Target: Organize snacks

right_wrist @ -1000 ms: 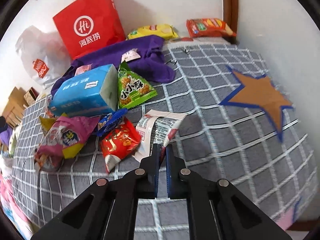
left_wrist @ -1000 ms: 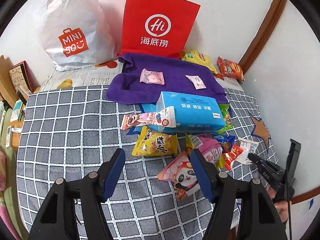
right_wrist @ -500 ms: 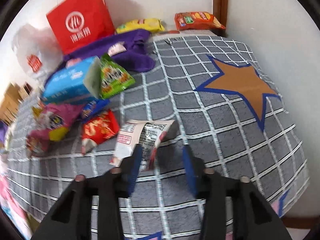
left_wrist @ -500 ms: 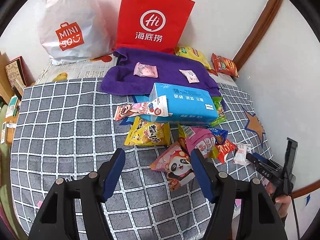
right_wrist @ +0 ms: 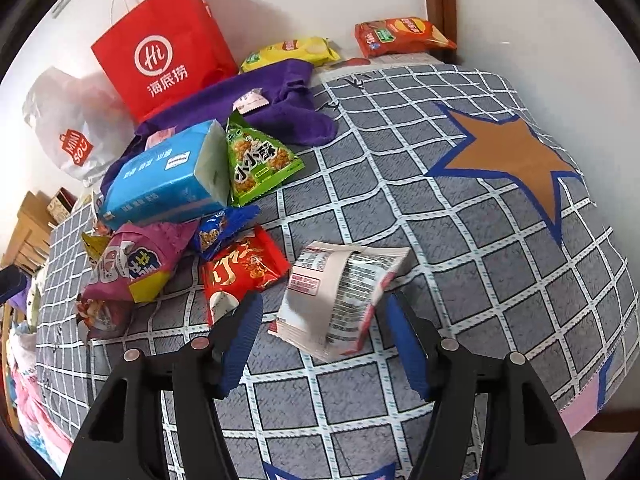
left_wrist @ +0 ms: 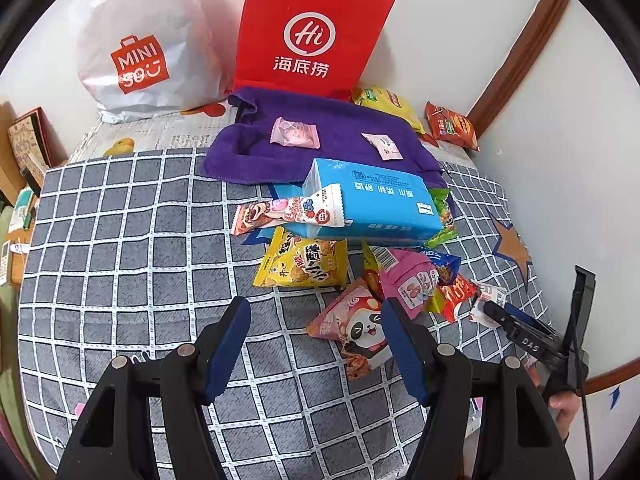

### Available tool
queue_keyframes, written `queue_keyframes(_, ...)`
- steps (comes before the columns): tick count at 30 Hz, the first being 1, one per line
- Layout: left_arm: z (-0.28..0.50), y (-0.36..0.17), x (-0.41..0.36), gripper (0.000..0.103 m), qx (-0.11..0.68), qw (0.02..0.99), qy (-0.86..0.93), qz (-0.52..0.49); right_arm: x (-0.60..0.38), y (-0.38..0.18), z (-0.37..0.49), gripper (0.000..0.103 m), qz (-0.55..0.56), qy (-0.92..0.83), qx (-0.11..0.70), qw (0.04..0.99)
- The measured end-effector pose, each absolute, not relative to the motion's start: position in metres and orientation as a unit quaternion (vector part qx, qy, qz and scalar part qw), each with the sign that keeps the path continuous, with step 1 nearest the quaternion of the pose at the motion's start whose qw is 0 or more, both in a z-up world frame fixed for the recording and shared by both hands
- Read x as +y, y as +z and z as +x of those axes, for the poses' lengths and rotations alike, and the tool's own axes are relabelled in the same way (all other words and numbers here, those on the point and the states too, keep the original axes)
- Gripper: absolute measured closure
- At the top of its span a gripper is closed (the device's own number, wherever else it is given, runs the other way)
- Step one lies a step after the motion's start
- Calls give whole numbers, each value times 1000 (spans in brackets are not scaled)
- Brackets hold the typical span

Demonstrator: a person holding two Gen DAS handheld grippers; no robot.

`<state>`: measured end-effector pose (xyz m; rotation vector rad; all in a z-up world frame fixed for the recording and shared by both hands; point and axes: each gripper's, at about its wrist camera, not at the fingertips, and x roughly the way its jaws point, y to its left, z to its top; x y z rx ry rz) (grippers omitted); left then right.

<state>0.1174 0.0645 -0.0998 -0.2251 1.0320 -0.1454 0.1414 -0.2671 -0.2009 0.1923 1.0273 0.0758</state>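
Note:
A heap of snack packets lies on the grey checked blanket (left_wrist: 120,260). My right gripper (right_wrist: 324,320) hovers over a white and silver packet (right_wrist: 340,292); its jaws are opening, with the packet lying loose between them, untouched by the pads. Beside the packet are a red packet (right_wrist: 244,268), a pink bag (right_wrist: 132,260), a small blue packet (right_wrist: 218,228) and a green packet (right_wrist: 256,160). My left gripper (left_wrist: 316,332) is open above the blanket, just left of a panda packet (left_wrist: 356,328). A yellow packet (left_wrist: 304,264) lies ahead of it.
A blue tissue pack (left_wrist: 372,204) tops the heap. Behind it a purple towel (left_wrist: 332,136) carries two small pink sachets. A red paper bag (left_wrist: 308,36) and a white plastic bag (left_wrist: 140,40) stand against the wall. Chip bags (right_wrist: 400,34) lie in the far corner.
My right gripper went from shut on the white and silver packet to open, and the packet now lies flat on the blanket. My left gripper stayed open, hardly shifting.

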Motion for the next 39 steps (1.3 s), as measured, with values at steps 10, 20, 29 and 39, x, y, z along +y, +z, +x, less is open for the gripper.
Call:
queue_keyframes(10, 123, -109, 77, 38, 498, 857, -64, -118, -250, -211, 155, 38, 49, 15, 494, 868)
queue_keyframes(20, 130, -118, 88, 38, 505, 852, -57, -124, -248, -221, 162, 48, 7, 8, 479, 878)
queue_keyframes(29, 143, -128, 90, 38, 504, 852, -59, -129, -272, -205, 151, 49, 42, 8, 465, 885)
queue_keyframes(39, 177, -138, 87, 38, 494, 866, -23, -76, -284, -191, 143, 49, 50, 5, 447, 893)
